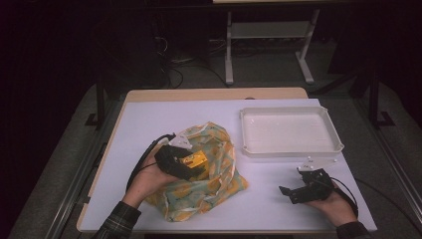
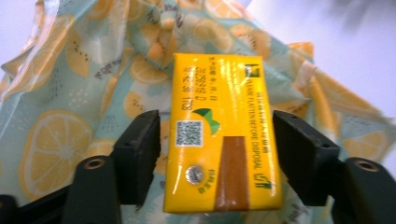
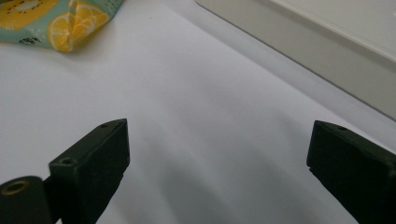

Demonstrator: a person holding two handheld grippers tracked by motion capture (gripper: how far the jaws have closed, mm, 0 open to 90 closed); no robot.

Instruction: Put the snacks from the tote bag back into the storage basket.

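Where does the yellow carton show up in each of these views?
High view: the yellow carton sits left of centre, at the left gripper, over the lemon-print bag.
Left gripper view: centre, between the two fingers.
Right gripper view: not in it.
Shared landmark: the lemon-print bag, at top left in the right gripper view.

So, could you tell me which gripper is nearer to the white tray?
The right gripper is nearer, just in front of the white tray. The left gripper is farther off to the tray's left, over the lemon-print bag.
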